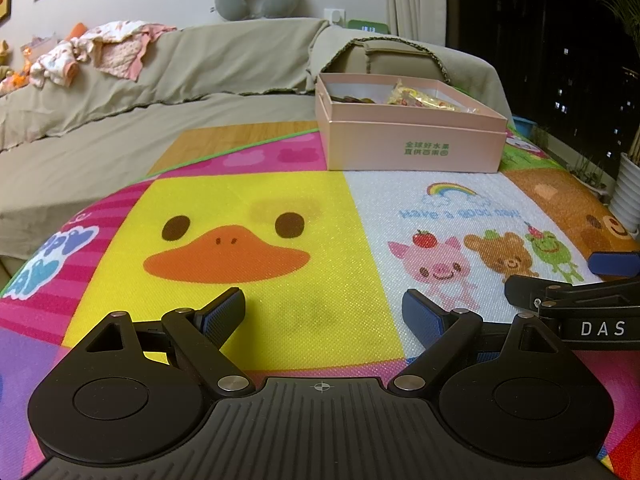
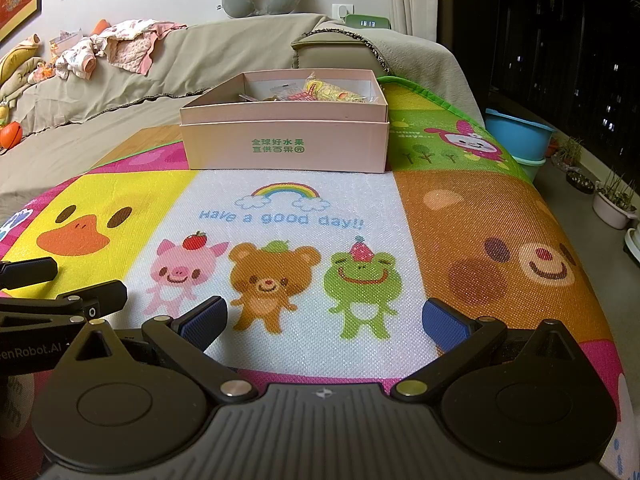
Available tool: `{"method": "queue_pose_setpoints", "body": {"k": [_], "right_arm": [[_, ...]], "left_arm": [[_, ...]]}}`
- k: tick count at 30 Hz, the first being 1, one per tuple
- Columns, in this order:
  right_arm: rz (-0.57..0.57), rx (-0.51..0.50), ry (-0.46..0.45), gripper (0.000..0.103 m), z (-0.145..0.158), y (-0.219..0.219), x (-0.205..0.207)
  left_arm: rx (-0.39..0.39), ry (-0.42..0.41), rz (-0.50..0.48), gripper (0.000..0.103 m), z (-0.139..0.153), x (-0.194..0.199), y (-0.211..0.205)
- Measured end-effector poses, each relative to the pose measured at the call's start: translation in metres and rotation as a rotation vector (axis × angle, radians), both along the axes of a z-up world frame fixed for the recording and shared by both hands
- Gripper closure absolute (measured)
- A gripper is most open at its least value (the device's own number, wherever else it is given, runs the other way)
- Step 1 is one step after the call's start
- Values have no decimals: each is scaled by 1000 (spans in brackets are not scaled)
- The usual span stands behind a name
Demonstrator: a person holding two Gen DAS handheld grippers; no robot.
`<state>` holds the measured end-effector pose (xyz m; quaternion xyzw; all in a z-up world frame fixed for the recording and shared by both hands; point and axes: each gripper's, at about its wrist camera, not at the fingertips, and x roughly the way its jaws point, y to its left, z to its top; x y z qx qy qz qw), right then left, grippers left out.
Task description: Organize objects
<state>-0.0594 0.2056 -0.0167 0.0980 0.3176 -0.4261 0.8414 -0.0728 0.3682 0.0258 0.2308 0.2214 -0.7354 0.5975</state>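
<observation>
Beyond both grippers, at the far edge of a bright cartoon play mat (image 2: 304,216), sits an open pink box (image 2: 286,142) holding snack packets (image 2: 332,90) and other small items too jumbled to name. Its long side faces the grippers. The left gripper (image 1: 324,312) and the right gripper (image 2: 326,320) hover low over the mat, side by side, both spread wide and holding nothing. The box lies straight ahead of the right gripper and ahead-right of the left, so the right one looks better placed to reach it.
</observation>
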Motion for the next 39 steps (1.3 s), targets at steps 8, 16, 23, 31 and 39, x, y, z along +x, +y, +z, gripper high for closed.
{"method": "queue_pose_setpoints", "body": {"k": [8, 16, 23, 31, 39], "right_arm": [[0, 1, 0, 0, 0, 0, 0], [0, 1, 0, 0, 0, 0, 0], [0, 1, 0, 0, 0, 0, 0], [0, 1, 1, 0, 0, 0, 0], [1, 1, 1, 0, 0, 0, 0]], "left_arm": [[-1, 1, -3, 12, 0, 1, -1], [-3, -9, -7, 12, 0, 2, 0], [-3, -9, -5, 12, 0, 1, 0], [-5, -16, -10, 11, 0, 3, 1], [-6, -15, -11, 11, 0, 4, 2]]}}
